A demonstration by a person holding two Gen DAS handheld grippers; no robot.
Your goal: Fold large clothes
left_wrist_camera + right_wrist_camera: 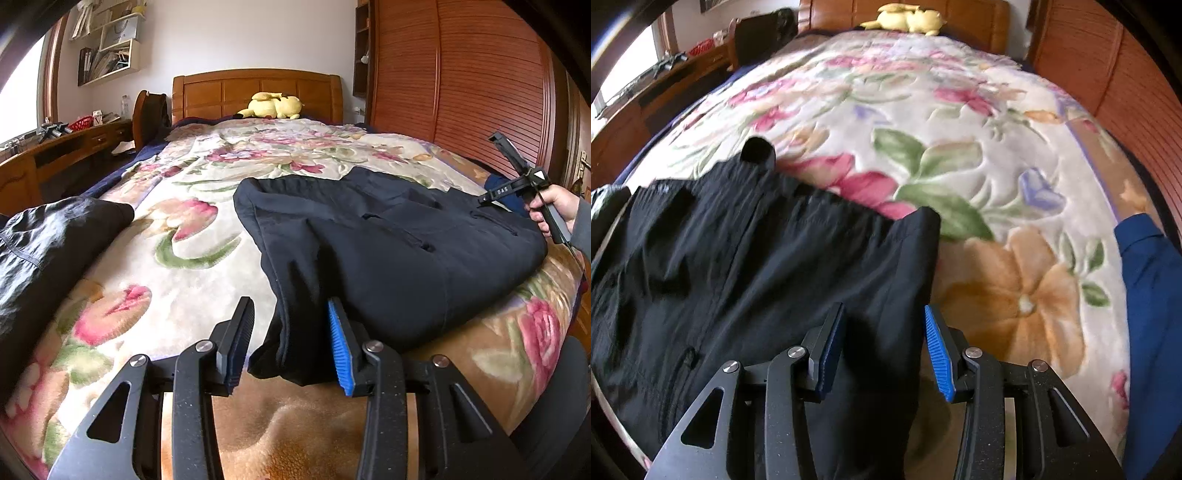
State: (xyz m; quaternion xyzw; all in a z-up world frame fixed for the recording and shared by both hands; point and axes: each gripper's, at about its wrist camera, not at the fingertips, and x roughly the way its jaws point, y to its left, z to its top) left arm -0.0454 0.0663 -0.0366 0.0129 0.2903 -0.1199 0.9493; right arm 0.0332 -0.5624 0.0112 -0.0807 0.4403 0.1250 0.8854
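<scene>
Between the jaws of the left gripper (291,339), which stand apart, hangs a narrow fold of the dark trousers (388,251); the cloth lies against the blue-padded jaw on the right, while the other pad stands clear of it, so nothing is clamped. Ahead of these jaws the trousers spread flat across the floral blanket (192,206), running off to the right. Left of the jaws sits a shiny black garment (48,251). Farther right, a hand (550,210) holds the right gripper (882,343) over the far end of the trousers.

From the right wrist view, those jaws also stand apart, with an edge of the trousers passing between them and no pad seen pressing on it. Right of the jaws lies a blue garment (1148,295). Far beyond both pairs of jaws, a yellow plush toy (273,106) rests by the wooden headboard (221,92).
</scene>
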